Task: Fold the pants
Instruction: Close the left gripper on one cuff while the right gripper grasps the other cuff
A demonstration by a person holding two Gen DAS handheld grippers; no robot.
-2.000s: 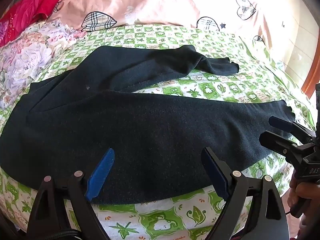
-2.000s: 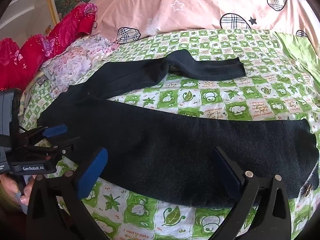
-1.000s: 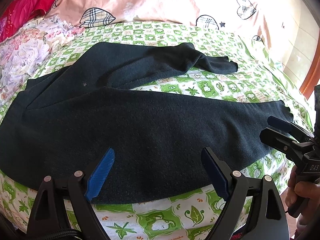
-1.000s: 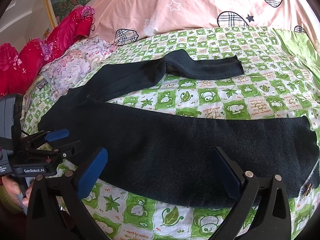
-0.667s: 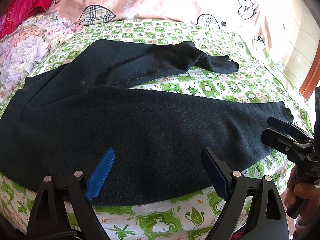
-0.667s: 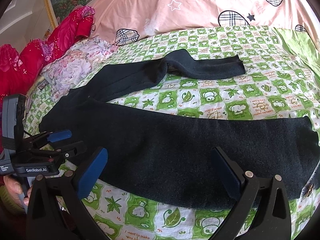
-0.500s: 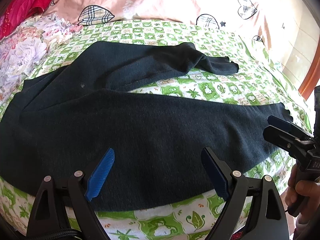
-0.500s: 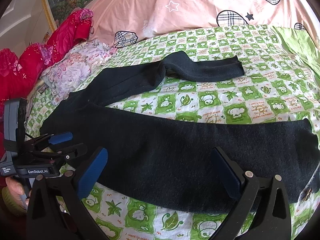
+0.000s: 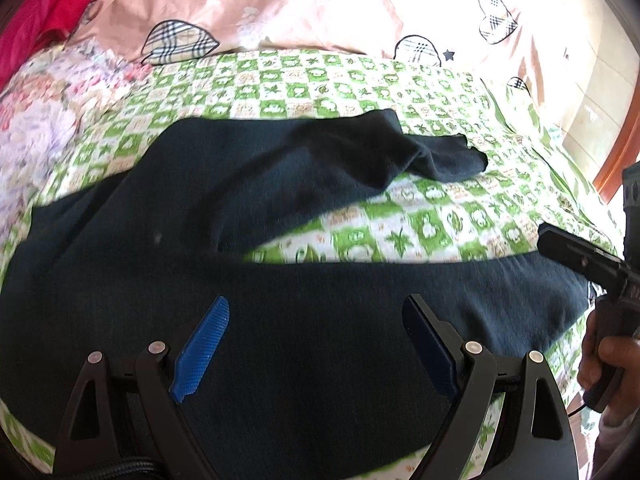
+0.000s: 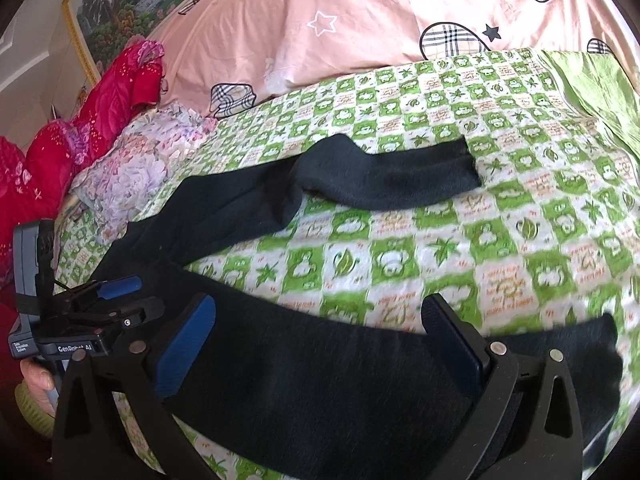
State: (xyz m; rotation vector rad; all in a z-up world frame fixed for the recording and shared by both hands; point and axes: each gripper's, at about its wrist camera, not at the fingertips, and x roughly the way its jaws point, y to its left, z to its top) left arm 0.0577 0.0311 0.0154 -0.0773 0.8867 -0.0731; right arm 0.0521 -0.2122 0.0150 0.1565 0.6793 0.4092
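We see a pair of dark pants (image 9: 280, 280) spread flat on a bed covered with a green-and-white checked sheet (image 9: 420, 224), the two legs splayed apart in a V. The far leg (image 10: 384, 178) bends partway along and ends near the middle of the sheet; the near leg (image 10: 360, 380) runs along the bed's front edge.

Our left gripper (image 9: 316, 344) hangs over the broad upper part of the pants, its jaws wide apart with nothing between them, blue pads (image 9: 202, 344) facing the cloth. Our right gripper (image 10: 320, 348) is over the near leg, closer to its hem, jaws likewise spread and empty. Whether either touches the fabric we cannot tell.

Each camera catches the other gripper at the frame's edge, held in a hand (image 9: 600, 364).

Behind the pants lie a pink quilt with plaid hearts (image 10: 380, 20), a floral pillow (image 10: 136, 168) and red bedding (image 10: 96, 120). A framed landscape picture (image 10: 132, 0) hangs above.
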